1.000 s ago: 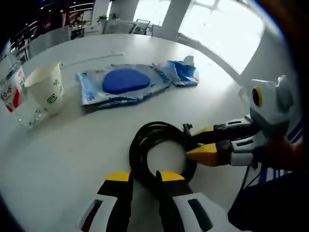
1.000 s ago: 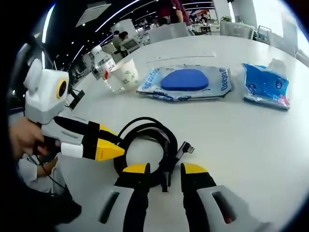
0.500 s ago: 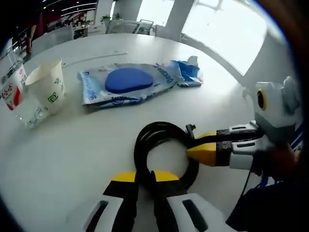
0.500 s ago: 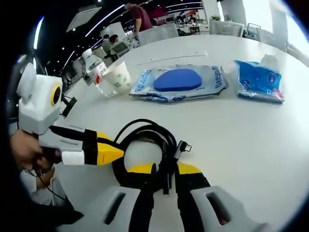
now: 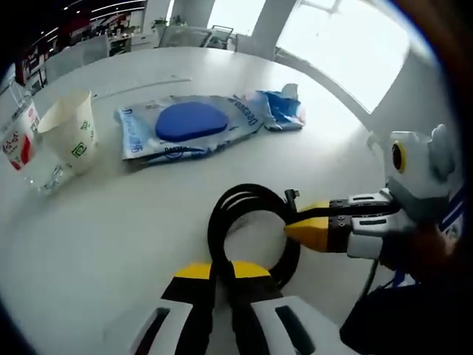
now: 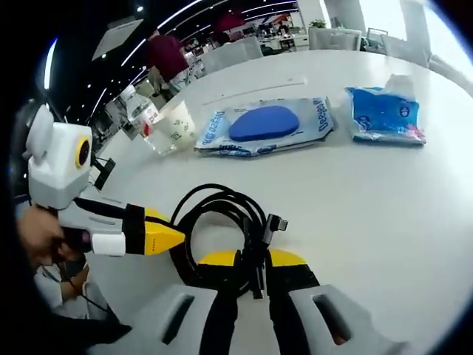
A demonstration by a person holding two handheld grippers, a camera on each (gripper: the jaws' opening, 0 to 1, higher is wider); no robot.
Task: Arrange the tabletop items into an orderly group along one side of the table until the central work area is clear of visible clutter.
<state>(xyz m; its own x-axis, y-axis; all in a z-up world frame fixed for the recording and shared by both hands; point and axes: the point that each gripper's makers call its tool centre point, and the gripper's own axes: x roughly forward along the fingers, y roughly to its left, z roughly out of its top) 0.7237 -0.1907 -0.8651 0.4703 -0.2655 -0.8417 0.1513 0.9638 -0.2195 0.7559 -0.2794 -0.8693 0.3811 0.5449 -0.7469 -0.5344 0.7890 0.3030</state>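
Observation:
A coiled black cable [image 5: 216, 229] lies on the white table [image 5: 103, 244] close to its near edge. My left gripper [image 5: 223, 271] is shut on the near side of the coil. From the right, my right gripper [image 5: 295, 221] is shut on the coil beside its plug. In the right gripper view the cable [image 6: 222, 194] runs between the yellow jaws of my right gripper [image 6: 253, 259], and my left gripper [image 6: 174, 232] grips the coil's left side. Farther back lie a blue wipes pack [image 5: 185, 126] [image 6: 262, 126] and a blue tissue pack [image 5: 282, 111] [image 6: 384, 115].
A paper cup [image 5: 70, 133] [image 6: 177, 126] and a clear water bottle [image 5: 18, 140] [image 6: 140, 111] stand together at the far left. Bare tabletop [image 6: 384, 214] stretches between the cable and the packs. Chairs and people are beyond the table.
Both grippers stood open around the cable a second ago and have closed onto it. The packs, cup and bottle have stayed put.

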